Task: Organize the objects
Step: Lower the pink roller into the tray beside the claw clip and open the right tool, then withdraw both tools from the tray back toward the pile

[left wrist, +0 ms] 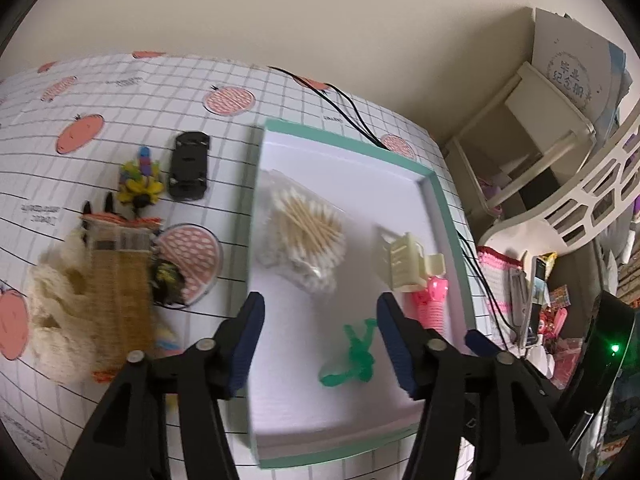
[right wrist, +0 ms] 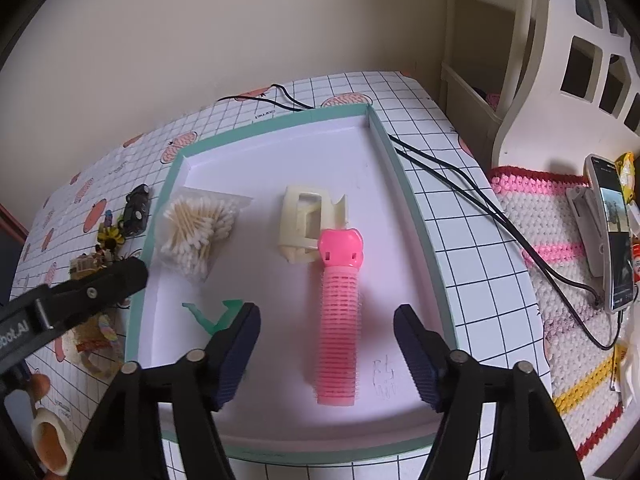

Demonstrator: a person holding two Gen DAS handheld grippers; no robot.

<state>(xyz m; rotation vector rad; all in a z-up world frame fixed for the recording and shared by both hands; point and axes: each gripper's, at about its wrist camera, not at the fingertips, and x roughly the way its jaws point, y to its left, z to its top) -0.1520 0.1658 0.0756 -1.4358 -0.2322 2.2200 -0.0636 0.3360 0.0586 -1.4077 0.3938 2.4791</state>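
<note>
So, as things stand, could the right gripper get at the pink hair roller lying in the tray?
Probably yes. The right gripper is open with the pink hair roller lying flat between its fingers, not pressed. Nothing covers the roller; only the cream clip touches its far end inside the tray.

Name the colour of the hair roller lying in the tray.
Pink hair roller; the right wrist view shows it best.

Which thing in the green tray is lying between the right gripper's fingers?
The pink hair roller. It lies lengthwise in the gap of the open right gripper, untouched. The cotton swabs, cream clip and green clip sit off to the side.
</note>
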